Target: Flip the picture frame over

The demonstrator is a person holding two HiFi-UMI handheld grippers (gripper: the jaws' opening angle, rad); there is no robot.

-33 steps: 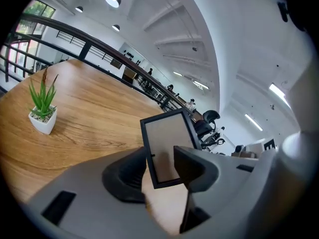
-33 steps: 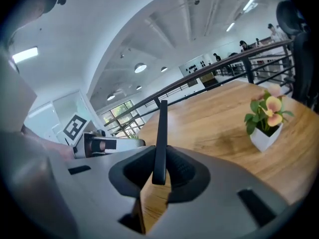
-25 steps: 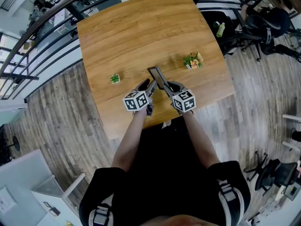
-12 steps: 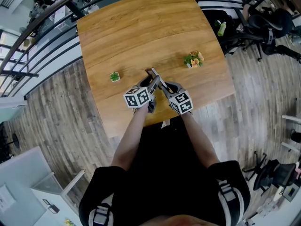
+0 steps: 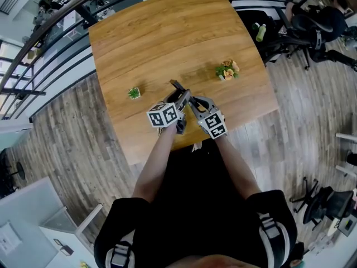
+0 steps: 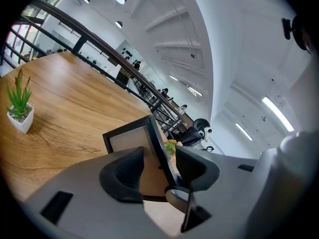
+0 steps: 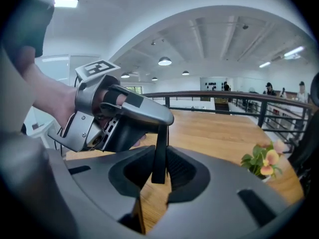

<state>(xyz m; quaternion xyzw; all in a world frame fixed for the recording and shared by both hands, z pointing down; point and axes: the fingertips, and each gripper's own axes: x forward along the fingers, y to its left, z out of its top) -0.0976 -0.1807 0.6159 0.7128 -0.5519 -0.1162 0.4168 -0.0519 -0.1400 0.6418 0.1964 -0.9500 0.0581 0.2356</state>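
A dark picture frame (image 5: 178,88) with a pale backing (image 6: 130,139) hangs over the wooden table (image 5: 167,32), held near its lower edge. My right gripper (image 5: 192,101) is shut on the picture frame, whose thin edge (image 7: 159,143) stands upright between its pads. My left gripper (image 5: 181,98) sits on the frame's other side, close against the right one. Its jaws have just been opening; the frame stands between them with a gap on the left pad's side (image 6: 127,168). In the right gripper view the left gripper (image 7: 119,116) shows with a hand around it.
A small green plant in a white pot (image 5: 134,93) (image 6: 20,108) stands left of the grippers. A flower pot (image 5: 227,70) (image 7: 261,161) stands to the right. A black railing (image 5: 56,43) runs past the table's far and left edges, with office chairs (image 5: 312,27) beyond.
The frame's top has swung leftward as the right gripper rolled. The left gripper's jaws have spread and it shifted slightly.
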